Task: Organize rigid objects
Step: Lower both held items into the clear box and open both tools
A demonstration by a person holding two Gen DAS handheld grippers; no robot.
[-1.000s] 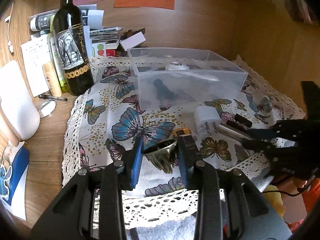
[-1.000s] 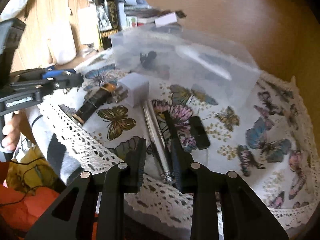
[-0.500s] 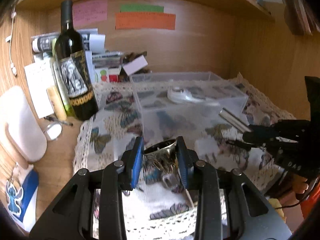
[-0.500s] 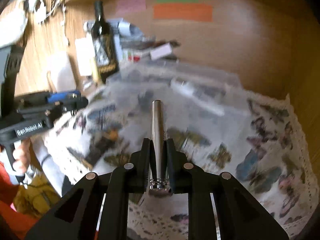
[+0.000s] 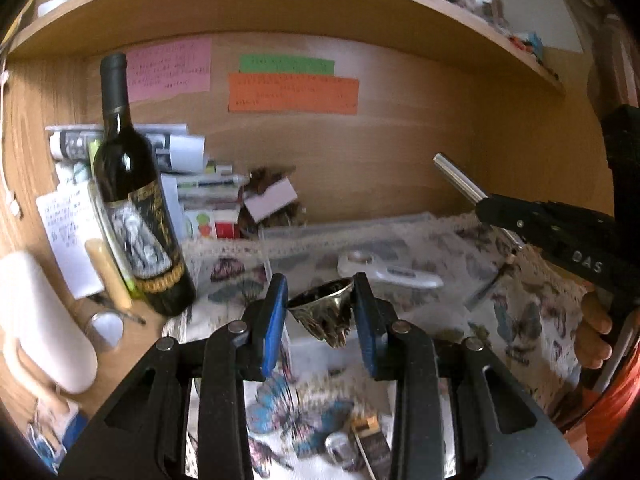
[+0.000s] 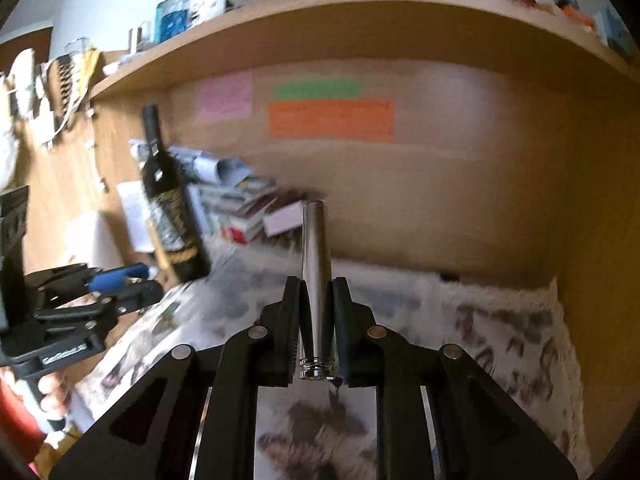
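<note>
Left wrist view: I've lifted both loads clear; left gripper point(image 5: 320, 304) clamps the ring point(image 5: 325, 314), right gripper point(image 6: 316, 312) the pen point(image 6: 316, 264), bin point(image 5: 360, 264) just ahead

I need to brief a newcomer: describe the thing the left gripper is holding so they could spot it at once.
Start at the dark wine bottle standing left of the butterfly cloth. To its right, raised above the cloth, the left gripper clamps a brassy metal ring between blue pads. Unlike the straight silver pen nearby, it is a chunky golden band.
</note>
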